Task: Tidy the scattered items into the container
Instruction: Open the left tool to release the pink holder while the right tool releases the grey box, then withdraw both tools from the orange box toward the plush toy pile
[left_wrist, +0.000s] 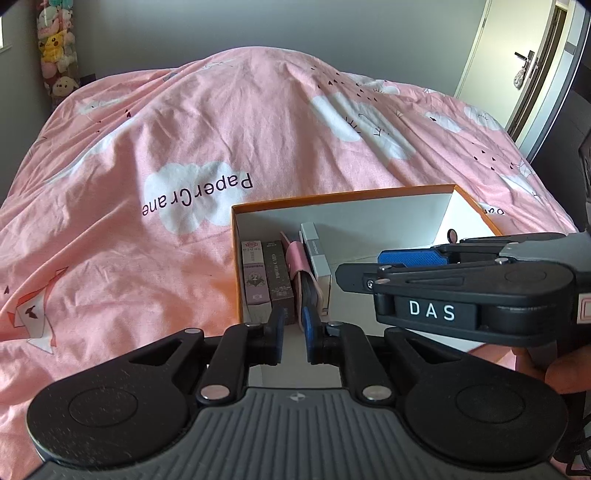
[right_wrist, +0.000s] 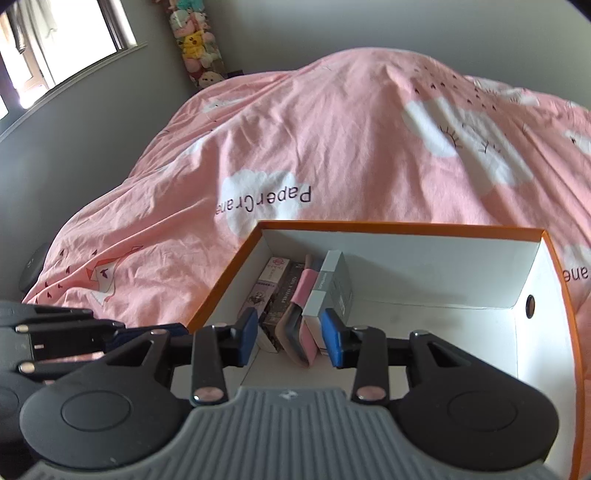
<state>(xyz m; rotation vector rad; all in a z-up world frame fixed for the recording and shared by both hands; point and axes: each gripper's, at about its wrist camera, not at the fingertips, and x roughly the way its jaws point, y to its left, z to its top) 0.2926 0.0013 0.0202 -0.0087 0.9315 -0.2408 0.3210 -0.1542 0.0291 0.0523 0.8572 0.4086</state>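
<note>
A: What is hard to read here?

B: The small print on the items; the near ends of the boxes sit behind the gripper fingers. The near wall of the orange box (right_wrist: 406, 226) is cut off by the tool bodies in both views.

A: What does it hold?

B: Four things standing on edge against its left wall: a pale pink carton (right_wrist: 271, 282), a dark brown box (right_wrist: 286, 295) lettered "PHOTO CARD", a pink wallet (right_wrist: 301, 295) with a strap, and a grey-and-white box (right_wrist: 330, 284). The rest of the white floor is bare. The box rests on a pink duvet (right_wrist: 332, 129) printed "PaperCrane".

A: And the grippers?

B: The left gripper (left_wrist: 293, 334) hangs over the box's near left corner, its blue pads drawn close with nothing between them. The right gripper (right_wrist: 290, 338) is parted, empty, above the wallet and grey box. Its side reads "DAS" in the left view.
</note>
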